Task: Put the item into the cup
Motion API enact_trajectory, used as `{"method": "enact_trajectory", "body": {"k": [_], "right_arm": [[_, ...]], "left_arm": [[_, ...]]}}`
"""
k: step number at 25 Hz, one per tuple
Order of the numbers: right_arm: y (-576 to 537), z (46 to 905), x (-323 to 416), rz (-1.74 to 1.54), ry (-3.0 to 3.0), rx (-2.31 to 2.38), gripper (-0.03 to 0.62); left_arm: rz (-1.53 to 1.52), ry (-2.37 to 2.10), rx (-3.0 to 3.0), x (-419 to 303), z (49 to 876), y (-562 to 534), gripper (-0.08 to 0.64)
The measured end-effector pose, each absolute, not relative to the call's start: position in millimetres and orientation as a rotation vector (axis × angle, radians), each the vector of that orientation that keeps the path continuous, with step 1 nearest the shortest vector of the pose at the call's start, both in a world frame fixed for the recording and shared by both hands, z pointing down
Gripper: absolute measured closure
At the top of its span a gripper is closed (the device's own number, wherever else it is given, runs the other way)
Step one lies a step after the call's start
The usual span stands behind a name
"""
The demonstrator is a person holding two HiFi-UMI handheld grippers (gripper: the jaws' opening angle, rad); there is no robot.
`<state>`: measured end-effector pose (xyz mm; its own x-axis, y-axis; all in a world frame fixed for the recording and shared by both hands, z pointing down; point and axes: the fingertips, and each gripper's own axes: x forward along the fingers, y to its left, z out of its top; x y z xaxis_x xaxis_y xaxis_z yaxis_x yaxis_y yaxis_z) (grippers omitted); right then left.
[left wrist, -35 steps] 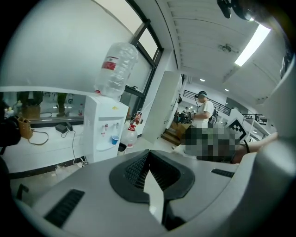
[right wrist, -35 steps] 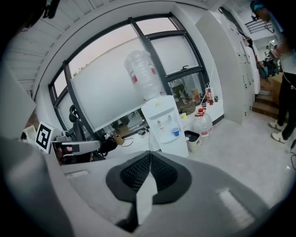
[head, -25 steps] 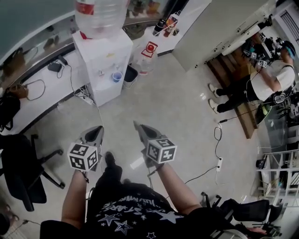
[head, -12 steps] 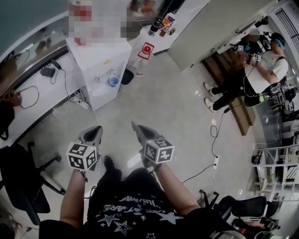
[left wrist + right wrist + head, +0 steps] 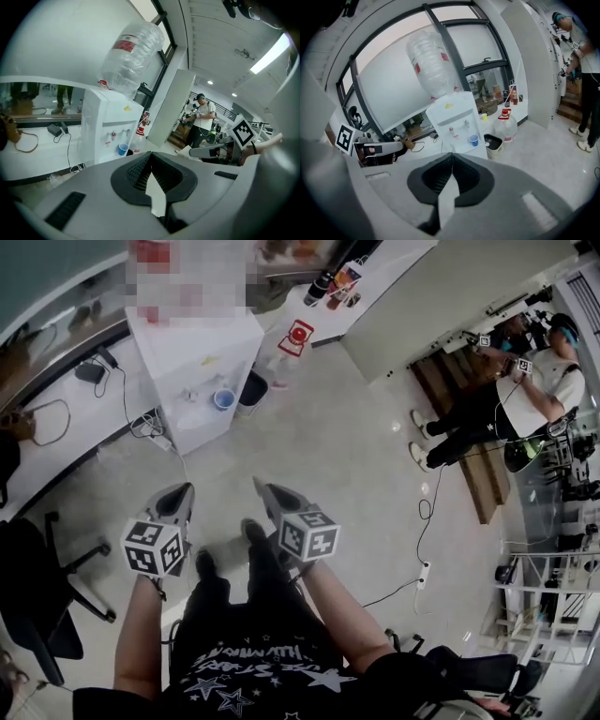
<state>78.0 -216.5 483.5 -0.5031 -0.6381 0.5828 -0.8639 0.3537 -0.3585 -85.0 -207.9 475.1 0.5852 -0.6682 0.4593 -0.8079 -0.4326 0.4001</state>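
The small blue plastic cup (image 5: 223, 399) stands in the tap bay of the white boxy water dispenser (image 5: 211, 357), well ahead of both my grippers. My left gripper (image 5: 176, 493) and right gripper (image 5: 264, 491) each have their ribbed black jaws pressed together on nothing. The red label on the clear bottle (image 5: 129, 58) is too small to read.

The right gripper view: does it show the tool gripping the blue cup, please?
No; the blue cup stands at the water dispenser, well beyond the shut right tool.
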Motion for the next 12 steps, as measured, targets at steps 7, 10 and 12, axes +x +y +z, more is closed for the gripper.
{"method": "enact_trajectory", "body": {"k": [7, 10, 12], "right_arm": [[-281, 505, 83, 0.861, -2.332, 1.128, 0.591], [-310, 516, 81, 0.846, -2.354, 1.058, 0.591], [-327, 523, 80, 0.844, -2.367, 1.028, 0.591]], "left_arm": [[0.285, -1.315, 2.112, -73, 496, -234, 0.555], [0.263, -1.377, 2.061, -70, 507, -248, 0.555], [0.251, -1.406, 2.037, -69, 515, -260, 0.555]]}}
